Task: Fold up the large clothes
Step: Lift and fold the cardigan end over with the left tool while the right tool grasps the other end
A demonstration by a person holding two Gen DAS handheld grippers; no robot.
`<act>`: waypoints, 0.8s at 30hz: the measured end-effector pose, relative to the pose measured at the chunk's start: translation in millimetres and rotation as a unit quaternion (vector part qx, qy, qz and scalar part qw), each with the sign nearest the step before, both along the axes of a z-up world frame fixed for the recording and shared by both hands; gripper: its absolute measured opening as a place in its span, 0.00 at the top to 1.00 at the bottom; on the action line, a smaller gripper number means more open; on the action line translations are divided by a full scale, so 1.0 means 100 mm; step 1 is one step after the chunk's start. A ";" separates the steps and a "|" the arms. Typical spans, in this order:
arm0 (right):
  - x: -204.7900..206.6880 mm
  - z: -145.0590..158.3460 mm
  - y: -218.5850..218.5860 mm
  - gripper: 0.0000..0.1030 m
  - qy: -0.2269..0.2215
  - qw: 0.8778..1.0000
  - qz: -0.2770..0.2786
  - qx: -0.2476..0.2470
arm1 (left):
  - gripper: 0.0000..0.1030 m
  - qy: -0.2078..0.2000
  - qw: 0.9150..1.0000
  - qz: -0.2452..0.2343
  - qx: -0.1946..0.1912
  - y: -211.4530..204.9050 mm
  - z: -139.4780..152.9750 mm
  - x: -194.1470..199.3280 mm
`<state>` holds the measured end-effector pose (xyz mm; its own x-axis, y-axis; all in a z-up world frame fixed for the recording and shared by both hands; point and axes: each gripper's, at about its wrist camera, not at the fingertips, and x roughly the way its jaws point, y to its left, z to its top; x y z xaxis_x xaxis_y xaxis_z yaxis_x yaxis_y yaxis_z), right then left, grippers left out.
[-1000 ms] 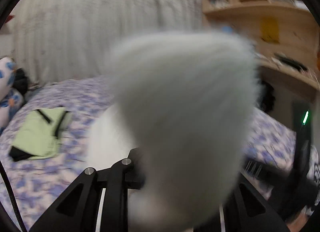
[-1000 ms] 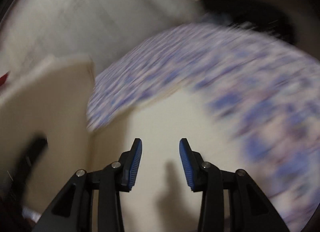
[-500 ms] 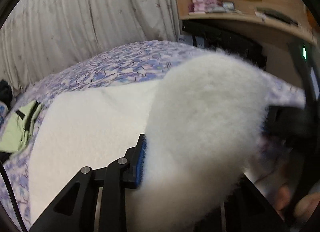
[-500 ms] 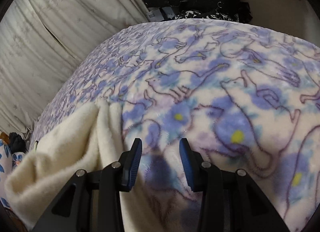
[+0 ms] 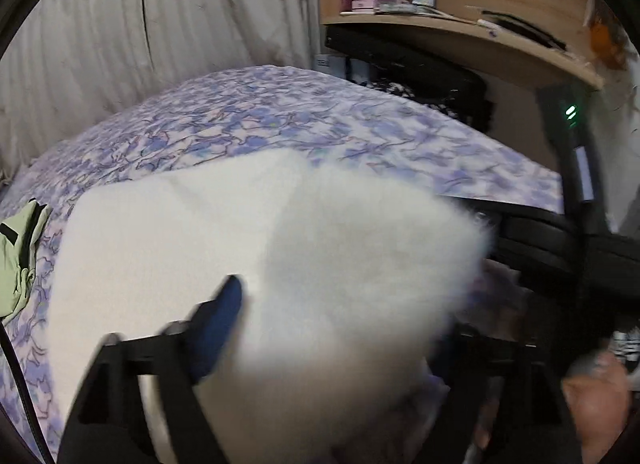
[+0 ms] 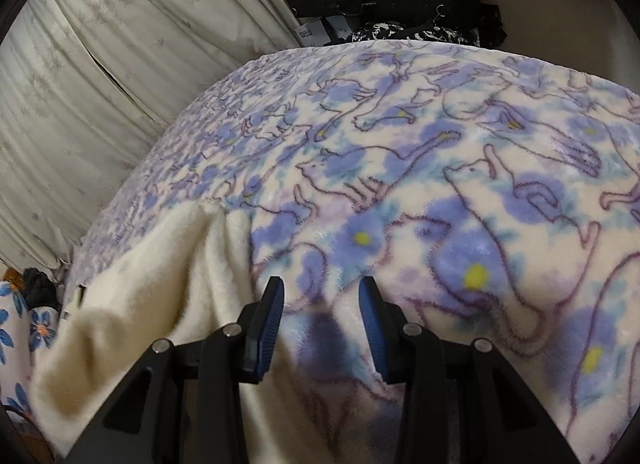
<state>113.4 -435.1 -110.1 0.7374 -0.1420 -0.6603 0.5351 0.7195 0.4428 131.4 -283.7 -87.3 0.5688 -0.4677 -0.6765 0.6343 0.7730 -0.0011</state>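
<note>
The left gripper (image 5: 320,324) has just been opening its jaws; they now stand wide, with a bunched fold of the cream fleece garment (image 5: 192,232) between them but no longer pinched. Its left finger, with a blue pad (image 5: 218,328), is blurred and stands clear of the fluffy bundle; the other finger is hidden behind the fleece. Beyond the bundle the rest of the garment lies flat on the bed (image 5: 280,111), which is covered in a purple-and-blue cat-print blanket. A light green folded item (image 5: 18,256) lies on the bed at the far left, apart from the fleece.

The right gripper (image 6: 322,304) hovers just over the blanket with its jaws partly apart and nothing between them. The garment's edge (image 6: 192,264) lies rumpled just left of its left finger.

A pale curtain (image 5: 140,23) hangs behind the bed, and a wooden shelf (image 5: 460,27) with small boxes stands to the right.
</note>
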 end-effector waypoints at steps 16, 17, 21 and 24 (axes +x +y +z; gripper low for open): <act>0.13 0.62 0.48 0.38 -0.004 0.977 0.208 0.048 | 0.17 0.054 0.982 0.179 -0.033 1.48 0.32 0.22; 0.24 0.59 0.51 0.38 0.010 0.974 0.223 0.045 | 0.17 0.059 0.981 0.184 -0.034 1.52 0.27 0.26; 0.63 0.35 0.53 0.59 0.059 0.963 0.258 0.049 | 0.17 0.099 0.974 0.197 -0.046 1.72 0.01 0.48; 0.77 0.20 0.51 0.79 0.074 0.954 0.286 0.057 | 0.21 0.121 0.972 0.193 -0.061 1.78 -0.11 0.63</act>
